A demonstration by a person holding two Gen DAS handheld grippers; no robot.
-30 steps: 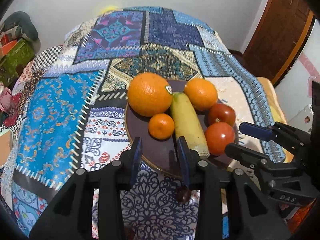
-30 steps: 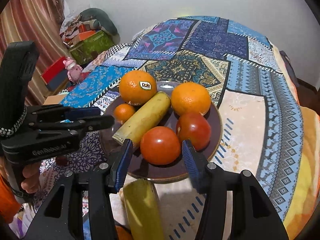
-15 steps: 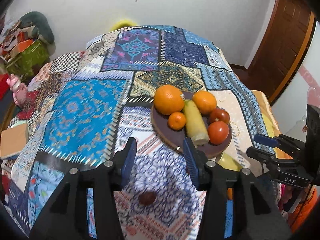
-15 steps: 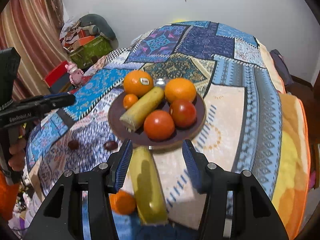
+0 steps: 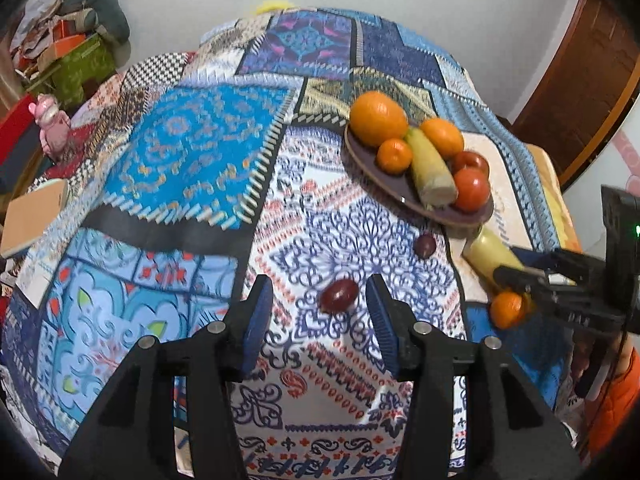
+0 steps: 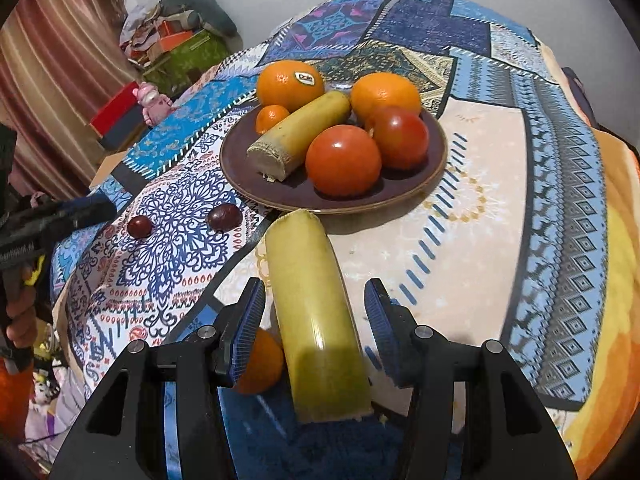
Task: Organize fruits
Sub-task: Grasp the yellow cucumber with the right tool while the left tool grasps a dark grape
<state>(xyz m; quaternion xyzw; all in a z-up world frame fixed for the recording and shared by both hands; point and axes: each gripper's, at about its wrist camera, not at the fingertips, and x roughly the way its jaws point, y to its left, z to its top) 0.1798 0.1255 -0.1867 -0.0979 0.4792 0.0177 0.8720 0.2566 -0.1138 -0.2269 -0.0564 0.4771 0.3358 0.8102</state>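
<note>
A patchwork cloth (image 5: 192, 168) covers the whole table, with its far and left stretches bare, giving you free room there. The brown plate (image 6: 404, 196) sits toward the right side, crowded with oranges, tomatoes and a cane piece. Your left gripper (image 5: 319, 308) has just been opening; its jaws stand apart around a dark red fruit (image 5: 338, 295) on the cloth, pads not touching it. Your right gripper (image 6: 314, 320) is spread over the loose yellow cane piece (image 6: 316, 312), just beside the plate's near rim, pads clear of it, with a small orange (image 6: 260, 364) by the left pad.
</note>
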